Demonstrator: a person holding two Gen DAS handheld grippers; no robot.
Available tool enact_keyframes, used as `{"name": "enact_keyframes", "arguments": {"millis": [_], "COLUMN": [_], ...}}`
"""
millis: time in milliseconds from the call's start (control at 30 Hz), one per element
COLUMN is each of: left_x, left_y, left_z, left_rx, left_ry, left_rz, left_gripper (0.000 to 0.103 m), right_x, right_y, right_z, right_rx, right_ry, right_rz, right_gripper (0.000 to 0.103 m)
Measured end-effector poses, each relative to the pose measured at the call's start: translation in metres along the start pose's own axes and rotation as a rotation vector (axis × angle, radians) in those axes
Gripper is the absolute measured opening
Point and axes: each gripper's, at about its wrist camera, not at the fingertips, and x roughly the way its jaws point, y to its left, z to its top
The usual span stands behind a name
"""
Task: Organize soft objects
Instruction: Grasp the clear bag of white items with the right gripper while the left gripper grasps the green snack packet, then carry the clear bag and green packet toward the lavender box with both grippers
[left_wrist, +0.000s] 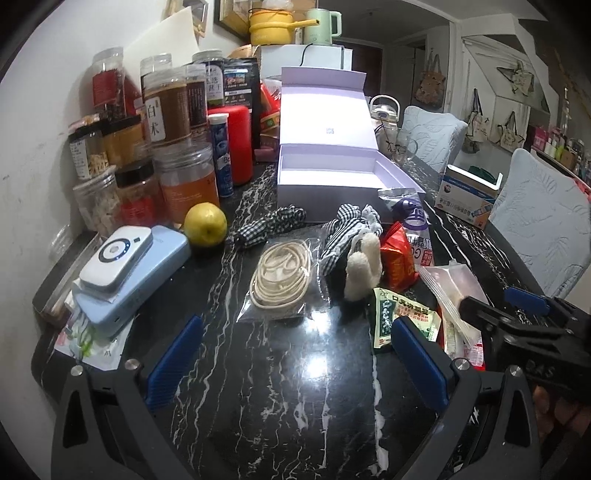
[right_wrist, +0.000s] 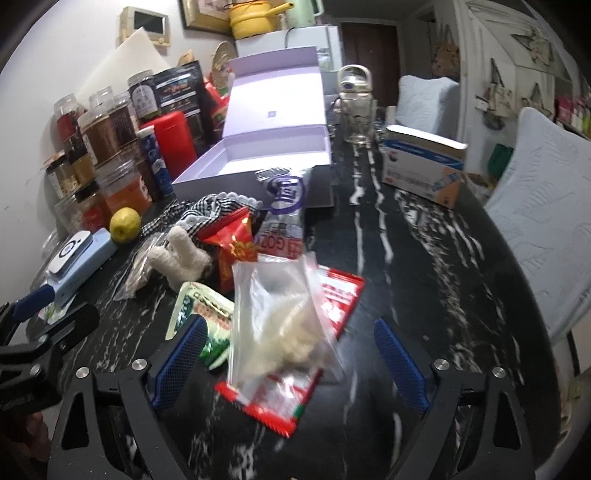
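Plainly, the right tool (right_wrist: 288, 358) stands wide open over a clear bag (right_wrist: 280, 317) on the table (right_wrist: 424, 258), fingers either side, not pressing; the bag's long axis runs away from the camera. The left tool (left_wrist: 295, 354) gapes empty. Only its view shows the coiled cream cord (left_wrist: 282, 275).

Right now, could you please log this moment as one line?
left gripper: open, empty | right gripper: open over clear bag | box: open

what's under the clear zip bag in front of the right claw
The clear zip bag lies on a red and white packet, with a green snack packet at its left edge. The packet's middle is covered, so its print is unreadable.
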Motion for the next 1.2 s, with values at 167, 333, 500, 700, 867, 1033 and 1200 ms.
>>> {"name": "enact_keyframes", "arguments": {"millis": [167, 333, 500, 700, 867, 1033, 1200], "left_x": [0.002, 0.004, 0.008, 0.017, 0.03, 0.039, 0.05], "left_y": [0.001, -0.004, -0.013, -0.032, -0.044, -0.055, -0.068], "left_z": [-0.002, -0.003, -0.006, -0.012, -0.018, -0.017, -0.015], "left_rx": [-0.001, 0.005, 0.015, 0.048, 0.088, 0.118, 0.188], "left_ry": [0.004, 0.011, 0.019, 0.037, 0.064, 0.083, 0.09], "left_rz": [-0.007, -0.047, -0.098, -0.144, -0.131, -0.173, -0.145], "left_gripper": [0.103, 0.103, 0.103, 0.103, 0.103, 0.103, 0.103], "right_x": [0.027, 0.033, 0.017, -0.011, -0.03, -0.04, -0.04], "right_y": [-0.001, -0.008, -0.018, -0.038, -0.051, -0.06, -0.064], "right_z": [0.006, 0.003, -0.003, -0.02, -0.035, -0.042, -0.047], "right_rx": [0.012, 0.031, 0.067, 0.128, 0.161, 0.172, 0.181], "right_ry": [0.067, 0.09, 0.055, 0.023, 0.012, 0.0, 0.005], "right_rz": [0.007, 0.04, 0.078, 0.065, 0.027, 0.01, 0.018], "right_gripper": [0.066, 0.05, 0.044, 0.044, 0.044, 0.044, 0.044]}}
